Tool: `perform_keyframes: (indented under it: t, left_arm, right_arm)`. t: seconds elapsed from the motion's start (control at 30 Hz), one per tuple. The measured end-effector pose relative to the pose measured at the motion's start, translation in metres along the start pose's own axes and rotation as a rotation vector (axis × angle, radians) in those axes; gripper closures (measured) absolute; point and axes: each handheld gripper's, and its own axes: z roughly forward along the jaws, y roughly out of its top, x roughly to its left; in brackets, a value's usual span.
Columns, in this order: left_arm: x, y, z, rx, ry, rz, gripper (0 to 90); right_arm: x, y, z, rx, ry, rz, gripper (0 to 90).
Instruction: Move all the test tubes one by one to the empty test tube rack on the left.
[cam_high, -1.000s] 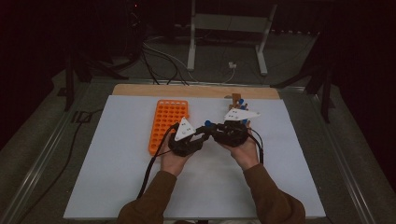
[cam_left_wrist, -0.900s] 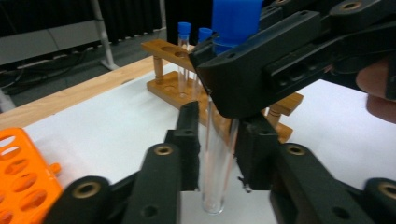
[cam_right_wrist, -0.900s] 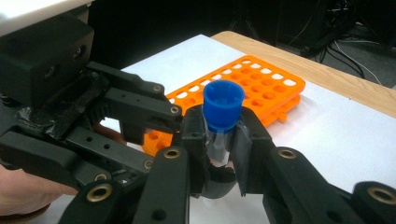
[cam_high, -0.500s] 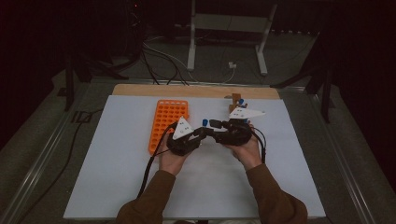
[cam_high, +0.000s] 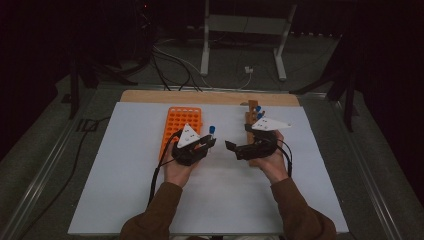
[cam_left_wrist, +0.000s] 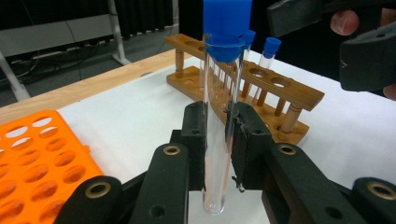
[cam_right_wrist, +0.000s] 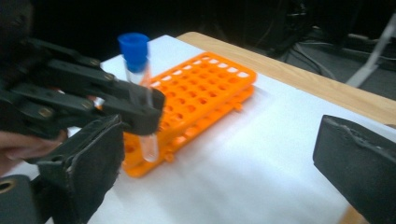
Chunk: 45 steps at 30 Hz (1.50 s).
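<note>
A clear test tube with a blue cap (cam_left_wrist: 217, 116) stands upright between the pads of my left gripper (cam_left_wrist: 218, 140), which is shut on it. From above, the tube's cap (cam_high: 212, 130) shows just right of the orange rack (cam_high: 181, 125). My right gripper (cam_high: 232, 146) sits a little to the right of the tube, pointing at it. Its jaws have just been opening and now stand wide, with nothing between them (cam_right_wrist: 222, 163). In the right gripper view the held tube (cam_right_wrist: 140, 93) hangs over the near corner of the orange rack (cam_right_wrist: 205, 93).
A wooden tube rack (cam_high: 252, 112) with two blue-capped tubes stands behind the right hand, seen also in the left gripper view (cam_left_wrist: 261, 79). White paper (cam_high: 125, 190) covers the table, with a wooden board edge (cam_high: 210, 96) at the back. Cables trail from both grippers.
The two grippers were pressed together at the middle; now they are apart. The right gripper's jaws have opened and it has drawn back to the right, while the tube stays in the left gripper.
</note>
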Motion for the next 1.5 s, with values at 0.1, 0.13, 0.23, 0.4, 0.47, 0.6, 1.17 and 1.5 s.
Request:
perform_keyframes:
  t: [0.1, 0.13, 0.23, 0.4, 0.47, 0.6, 1.17, 1.5]
  left_arm:
    - [0.003, -0.001, -0.004, -0.002, 0.007, -0.006, 77.7]
    - [0.003, -0.002, -0.005, -0.002, 0.011, -0.007, 77.7]
    - [0.006, -0.005, -0.008, -0.003, 0.024, -0.01, 77.7]
    - [0.011, -0.011, -0.013, -0.006, 0.034, -0.031, 77.6]
    - [0.012, -0.013, -0.014, -0.004, 0.037, -0.034, 77.6]
    - [0.014, -0.016, -0.016, 0.001, 0.041, -0.035, 77.6]
    - [0.021, -0.032, -0.027, 0.022, 0.067, -0.052, 77.5]
    - [0.021, -0.048, -0.027, 0.082, 0.088, -0.054, 77.2]
  right_arm:
    - [-0.003, -0.003, -0.004, -0.003, -0.023, -0.003, 0.0]
    - [-0.004, -0.004, -0.006, -0.007, -0.029, -0.002, 0.0]
    - [-0.006, -0.006, -0.009, -0.018, -0.04, 0.0, 0.0]
    - [-0.014, -0.013, -0.017, -0.04, -0.064, 0.014, 0.0]
    - [-0.019, -0.018, -0.02, -0.039, -0.075, 0.027, 0.0]
    - [-0.025, -0.023, -0.024, -0.038, -0.09, 0.048, 0.0]
    - [-0.04, -0.036, -0.052, -0.073, -0.136, 0.077, 0.0]
    - [-0.039, -0.042, -0.057, -0.078, -0.137, 0.079, 0.0]
